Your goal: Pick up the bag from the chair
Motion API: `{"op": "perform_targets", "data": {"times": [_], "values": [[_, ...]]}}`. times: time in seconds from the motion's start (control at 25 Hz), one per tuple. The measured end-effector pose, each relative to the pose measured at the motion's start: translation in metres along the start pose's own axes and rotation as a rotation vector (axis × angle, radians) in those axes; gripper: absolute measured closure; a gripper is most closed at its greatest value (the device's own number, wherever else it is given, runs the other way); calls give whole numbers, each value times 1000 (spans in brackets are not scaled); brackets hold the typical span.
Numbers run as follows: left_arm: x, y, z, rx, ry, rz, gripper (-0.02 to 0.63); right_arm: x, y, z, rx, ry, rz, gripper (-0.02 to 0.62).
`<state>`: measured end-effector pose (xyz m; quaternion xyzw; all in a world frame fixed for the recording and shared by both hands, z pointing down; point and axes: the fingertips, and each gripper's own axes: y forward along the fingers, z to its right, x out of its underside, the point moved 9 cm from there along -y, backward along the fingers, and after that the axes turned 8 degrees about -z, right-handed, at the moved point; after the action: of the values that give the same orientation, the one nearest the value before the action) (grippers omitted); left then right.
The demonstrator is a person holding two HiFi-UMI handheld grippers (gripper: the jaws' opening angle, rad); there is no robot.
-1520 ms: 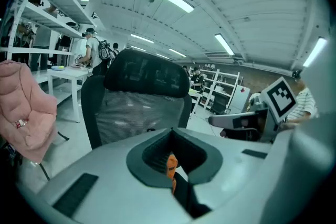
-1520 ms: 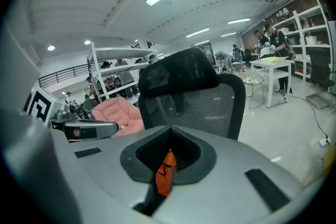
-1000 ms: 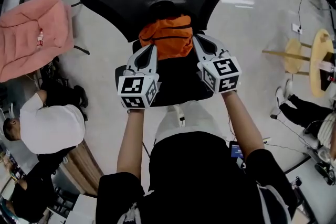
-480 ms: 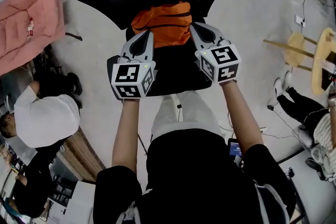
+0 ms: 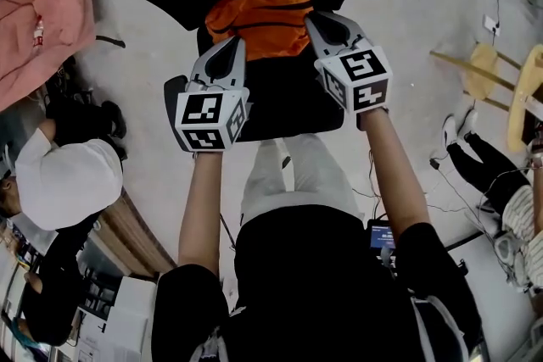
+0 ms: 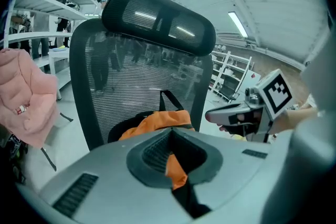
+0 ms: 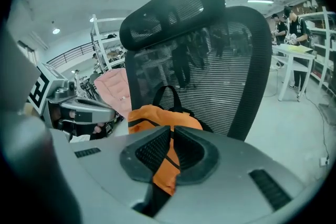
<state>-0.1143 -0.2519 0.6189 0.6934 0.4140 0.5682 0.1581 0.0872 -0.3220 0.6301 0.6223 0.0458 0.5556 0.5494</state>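
An orange bag with black straps sits on the seat of a black mesh office chair, leaning against the backrest. My left gripper hovers at the bag's left side, jaws shut and empty. My right gripper is at the bag's right side, also shut, its tip close to the fabric. In the left gripper view the bag lies just beyond the closed jaws, and the right gripper shows beside it. The right gripper view shows the bag with its black loop handle upright past the jaws.
A pink padded cushion hangs at the left. A person in a white shirt crouches on the floor at the left. A wooden stool and another person's legs are at the right. Cables run across the floor.
Both grippers have moved forward along the seat and now flank the bag more closely. The chair and bag have not moved.
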Motion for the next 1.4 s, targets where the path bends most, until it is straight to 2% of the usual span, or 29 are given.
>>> {"op": "perform_targets", "data": {"times": [0.24,0.32,0.44,0.52,0.6,1.0,1.4], "values": [[7,6,-1,11,-21,-8,601,-8,17,2,-35,-66,-28,597],[9,7,-3,14,-30,-12,601,-11,23,2,-76,-89,-42,478],[12,6,-7,8,-43,-17,601,-18,30,-3,-104,-173,-49,466],[15,6,-10,10,-55,-24,601,-25,34,-9,-117,-219,-45,416],[16,5,-12,13,-64,-30,601,-33,38,-15,-130,-271,-49,394],[21,4,-22,4,-96,-24,601,-55,63,-34,-177,-525,-134,388],[24,-2,-32,-23,-127,-18,601,-60,85,-43,-130,-823,-285,387]]}}
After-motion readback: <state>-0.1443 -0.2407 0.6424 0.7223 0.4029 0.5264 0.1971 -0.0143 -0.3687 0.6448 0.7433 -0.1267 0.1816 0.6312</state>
